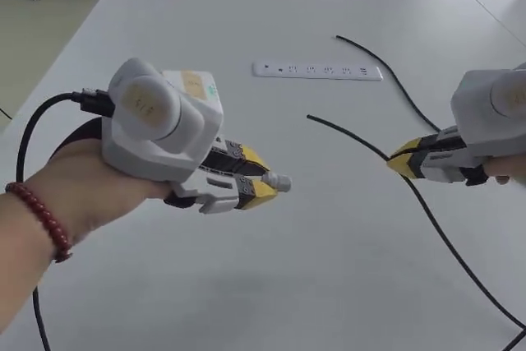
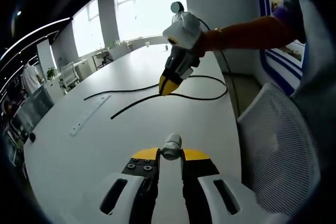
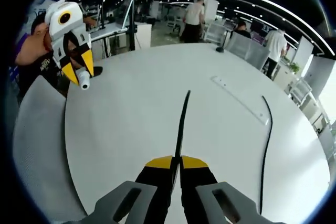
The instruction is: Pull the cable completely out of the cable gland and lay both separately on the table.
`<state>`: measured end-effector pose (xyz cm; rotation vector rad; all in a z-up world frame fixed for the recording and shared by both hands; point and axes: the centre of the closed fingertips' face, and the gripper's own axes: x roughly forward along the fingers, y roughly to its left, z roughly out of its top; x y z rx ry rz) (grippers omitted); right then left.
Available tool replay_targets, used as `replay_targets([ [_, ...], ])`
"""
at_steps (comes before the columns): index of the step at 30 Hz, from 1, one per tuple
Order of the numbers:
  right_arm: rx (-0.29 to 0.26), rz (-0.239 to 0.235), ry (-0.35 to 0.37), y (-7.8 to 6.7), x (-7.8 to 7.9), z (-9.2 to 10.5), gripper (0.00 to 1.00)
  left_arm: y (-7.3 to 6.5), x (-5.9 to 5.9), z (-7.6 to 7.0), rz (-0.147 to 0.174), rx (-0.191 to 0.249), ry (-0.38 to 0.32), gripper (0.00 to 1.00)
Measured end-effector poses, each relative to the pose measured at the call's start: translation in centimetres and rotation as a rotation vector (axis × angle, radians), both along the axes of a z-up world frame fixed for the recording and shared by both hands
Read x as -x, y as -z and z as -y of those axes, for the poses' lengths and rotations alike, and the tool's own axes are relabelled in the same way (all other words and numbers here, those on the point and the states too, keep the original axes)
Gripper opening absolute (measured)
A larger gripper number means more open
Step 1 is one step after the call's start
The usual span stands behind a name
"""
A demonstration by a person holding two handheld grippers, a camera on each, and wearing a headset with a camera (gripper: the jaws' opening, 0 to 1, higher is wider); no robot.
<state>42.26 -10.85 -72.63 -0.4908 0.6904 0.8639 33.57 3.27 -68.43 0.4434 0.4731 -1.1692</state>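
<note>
- Risk: the cable gland (image 1: 280,182) is pinched only at the very tips of the left tongs (image 1: 265,187), up off the desk (image 1: 246,285). It is a small round part in a shallow bite. Judged likely to slip, or to roll off if dropped from height, so it should go down low before release.
- Risk: the cable (image 1: 349,137) looks thin and springy. If the right tongs (image 1: 397,160) let go in the air, the free end could swing across the gland, and the two would not lie separately.
- Risk: a second black strand (image 1: 394,80) runs near the power strip (image 1: 316,70) and passes behind the right tongs. Cannot tell if it is the same cable. Dragging could snag it.
- State: the left tongs are narrow, clamped on the gland. The right tongs are narrow, clamped on the cable.
- Where: gland and cable are well apart, and nothing visible is threaded through the gland. Pull-out looks done; neither is laid down yet.
- Where: in the left gripper view the gland (image 2: 170,145) sits right at its own tips.
- Where: in the right gripper view the cable (image 3: 181,121) runs straight forward from between the jaws, free end pointing toward the left tongs. The rest trails over the desk toward the person.
</note>
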Motion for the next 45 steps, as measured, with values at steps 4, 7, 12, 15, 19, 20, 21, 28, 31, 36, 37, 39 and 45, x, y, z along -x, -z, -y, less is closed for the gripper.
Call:
replay_targets([
  [4,0.008,-0.005,0.022,0.8,-1.5,0.0,0.00,0.5,-0.2,0.3,-0.007,0.005,0.004,0.16],
  [7,0.010,-0.011,0.032,1.2,-2.3,-0.1,0.00,1.0,-0.4,0.3,-0.015,0.002,0.005,0.16],
  [12,0.027,-0.035,0.054,2.9,-4.3,0.2,0.00,1.9,-0.7,0.4,-0.027,-0.002,0.008,0.16],
  [15,0.034,-0.056,0.069,3.9,-5.2,0.5,0.00,2.4,-0.9,0.4,-0.038,0.000,0.007,0.16],
  [19,0.050,-0.077,0.076,5.4,-6.5,0.6,0.00,3.1,-1.2,0.5,-0.049,0.004,0.006,0.16],
  [20,0.056,-0.081,0.079,5.7,-6.7,0.7,0.00,3.2,-1.2,0.6,-0.051,0.004,0.007,0.16],
  [21,0.055,-0.091,0.083,6.1,-7.0,0.8,0.00,3.3,-1.2,0.6,-0.054,0.005,0.009,0.16],
  [28,0.072,-0.122,0.102,8.1,-8.1,1.1,0.00,3.8,-1.6,0.8,-0.064,0.005,0.010,0.16],
  [31,0.085,-0.133,0.104,8.6,-8.2,1.2,0.00,3.9,-1.6,0.7,-0.065,0.003,0.009,0.16],
  [36,0.088,-0.152,0.112,9.1,-8.4,1.2,0.00,3.8,-1.7,0.6,-0.064,0.003,0.005,0.16],
  [37,0.093,-0.159,0.109,9.4,-8.4,1.2,0.00,3.8,-1.6,0.6,-0.064,0.004,0.004,0.16],
  [39,0.105,-0.160,0.108,9.6,-8.3,1.2,0.00,3.8,-1.5,0.6,-0.065,0.003,0.003,0.16],
  [45,0.124,-0.195,0.099,10.5,-8.1,1.0,0.00,3.8,-1.5,0.3,-0.067,0.006,-0.007,0.16],
])
